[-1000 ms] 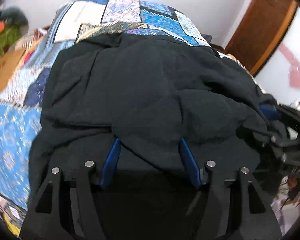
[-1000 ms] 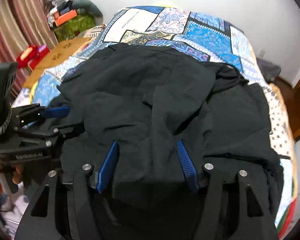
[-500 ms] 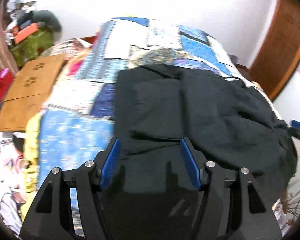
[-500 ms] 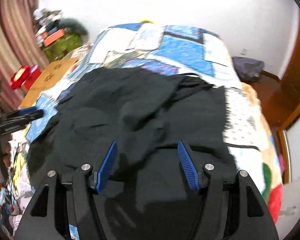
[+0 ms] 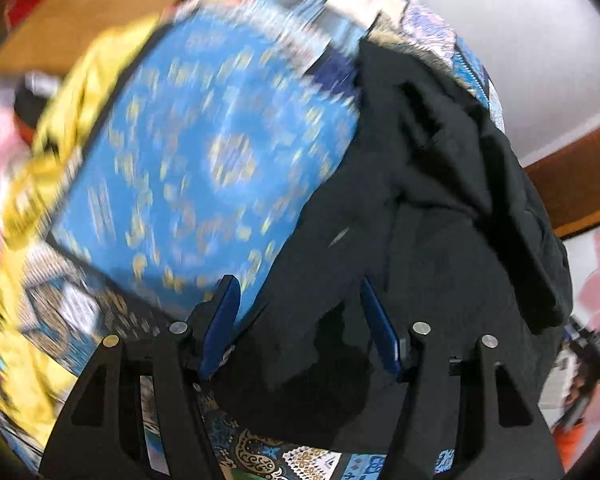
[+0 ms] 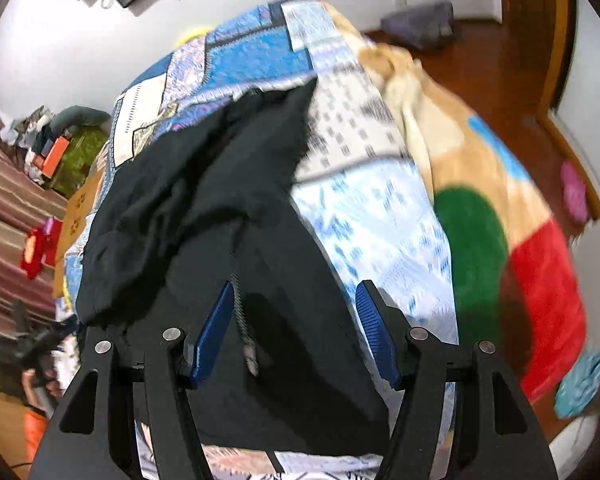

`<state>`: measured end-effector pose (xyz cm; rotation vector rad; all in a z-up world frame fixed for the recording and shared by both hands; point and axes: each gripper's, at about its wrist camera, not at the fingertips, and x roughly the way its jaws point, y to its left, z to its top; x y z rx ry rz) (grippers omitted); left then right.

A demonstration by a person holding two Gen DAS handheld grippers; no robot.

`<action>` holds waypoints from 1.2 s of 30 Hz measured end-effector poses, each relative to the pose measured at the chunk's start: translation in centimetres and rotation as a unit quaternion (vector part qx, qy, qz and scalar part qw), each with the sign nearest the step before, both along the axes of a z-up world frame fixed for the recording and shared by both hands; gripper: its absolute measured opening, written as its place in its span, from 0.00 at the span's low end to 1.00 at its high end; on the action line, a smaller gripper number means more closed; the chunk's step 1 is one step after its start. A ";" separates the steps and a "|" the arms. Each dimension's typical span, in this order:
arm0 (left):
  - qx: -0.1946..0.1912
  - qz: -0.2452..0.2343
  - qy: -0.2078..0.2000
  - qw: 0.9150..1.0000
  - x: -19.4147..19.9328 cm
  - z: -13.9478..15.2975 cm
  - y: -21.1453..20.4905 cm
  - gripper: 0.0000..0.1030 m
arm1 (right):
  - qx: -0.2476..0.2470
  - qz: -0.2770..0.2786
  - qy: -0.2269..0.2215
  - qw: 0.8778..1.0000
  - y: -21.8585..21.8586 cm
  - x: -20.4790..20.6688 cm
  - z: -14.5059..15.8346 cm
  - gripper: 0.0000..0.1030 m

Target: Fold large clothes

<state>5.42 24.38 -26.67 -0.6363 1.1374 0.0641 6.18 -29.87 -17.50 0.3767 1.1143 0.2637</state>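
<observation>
Left gripper and right gripper, jaws half-open, gripping nothing I can see: crumpled black cloth garment stretches toward twelve o'clock over patchwork quilt, equally near both.

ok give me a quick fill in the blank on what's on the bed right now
The garment spread on the bed is ____ in colour.
The fingers of the right gripper have ____ pads.
The quilt under the garment is mostly ____ patchwork.
In the right wrist view a ____ lies between the fingers.

Missing words: black; blue; blue; zipper
</observation>
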 end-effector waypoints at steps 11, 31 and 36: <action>-0.048 -0.049 0.009 0.998 -0.2 -0.9 -2.0 0.59 | 0.035 0.008 0.001 0.999 0.1 -0.7 -0.7 0.56; -0.093 -0.064 0.002 0.994 2.0 -1.9 -5.7 0.59 | 0.068 0.060 0.004 0.996 -1.2 -0.6 -3.2 0.50; -0.060 -0.094 0.000 0.994 3.8 0.2 -7.2 0.33 | 0.062 0.062 0.028 0.996 -0.8 -1.0 -2.5 0.35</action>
